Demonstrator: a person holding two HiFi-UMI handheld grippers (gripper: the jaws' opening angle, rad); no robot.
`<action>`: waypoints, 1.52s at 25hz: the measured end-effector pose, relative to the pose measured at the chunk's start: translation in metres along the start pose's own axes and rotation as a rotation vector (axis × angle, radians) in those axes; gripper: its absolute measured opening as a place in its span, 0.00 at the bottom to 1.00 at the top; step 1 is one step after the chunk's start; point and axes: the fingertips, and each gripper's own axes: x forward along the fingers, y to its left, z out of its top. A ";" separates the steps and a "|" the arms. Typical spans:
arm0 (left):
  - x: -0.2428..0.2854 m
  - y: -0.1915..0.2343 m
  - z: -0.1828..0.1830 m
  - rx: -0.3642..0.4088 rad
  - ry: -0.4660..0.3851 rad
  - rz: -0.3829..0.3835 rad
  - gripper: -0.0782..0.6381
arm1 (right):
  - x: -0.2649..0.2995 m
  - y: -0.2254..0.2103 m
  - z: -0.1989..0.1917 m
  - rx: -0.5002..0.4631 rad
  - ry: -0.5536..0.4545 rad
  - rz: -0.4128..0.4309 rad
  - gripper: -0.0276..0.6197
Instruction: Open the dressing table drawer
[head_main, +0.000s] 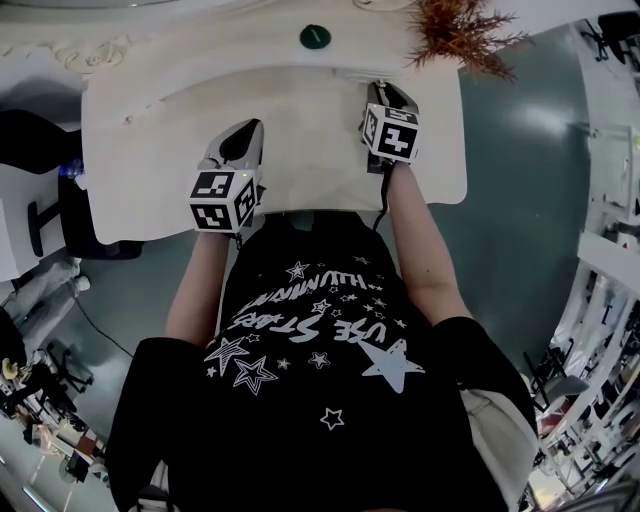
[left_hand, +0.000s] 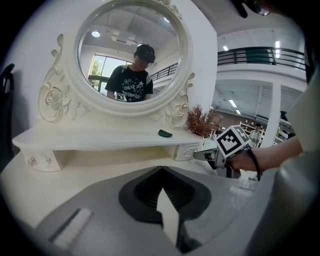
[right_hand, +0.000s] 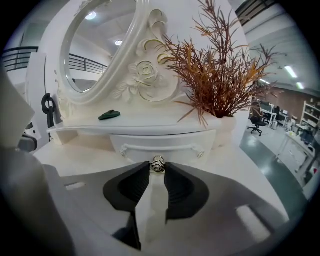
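Star-printed black T-shirt (head_main: 310, 370) fills the foreground of the head view as a person stands at a white bench (head_main: 300, 160), one tool in each hand. At right, the right tool (right_hand: 158, 168) is clenched on the small metal knob (right_hand: 158, 163) of the drawer (right_hand: 165, 142), its dark pads pressed against either side of the knob (nothing else sits between them). That drawer is set under the right end of the raised shelf (left_hand: 100, 137), directly below the pot of a dried russet plant (right_hand: 215, 75), and its carved white front looks pushed in.

At left, the left tool (left_hand: 161, 169) is held over the left half of the bench, well apart from the drawer. Its jaws are together and grasp nothing, and it points toward the shelf and the oval mirror (left_hand: 132, 50) above it. The mirror, framed in white scrollwork, reflects the person. A small dark-green object (left_hand: 165, 133) lies on the shelf between the mirror's base and the plant. Seen from the left tool's camera, the right tool reaches in from the right, with its marker cube beside the drawer front.
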 end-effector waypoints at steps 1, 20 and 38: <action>-0.001 0.000 -0.001 0.001 0.001 -0.003 0.11 | -0.001 0.000 -0.001 0.001 0.000 -0.003 0.23; -0.006 -0.002 -0.002 0.023 0.001 -0.056 0.11 | -0.020 0.002 -0.017 0.003 0.027 -0.019 0.23; -0.008 -0.001 -0.003 0.034 0.004 -0.103 0.11 | -0.040 0.005 -0.035 0.019 0.043 -0.028 0.23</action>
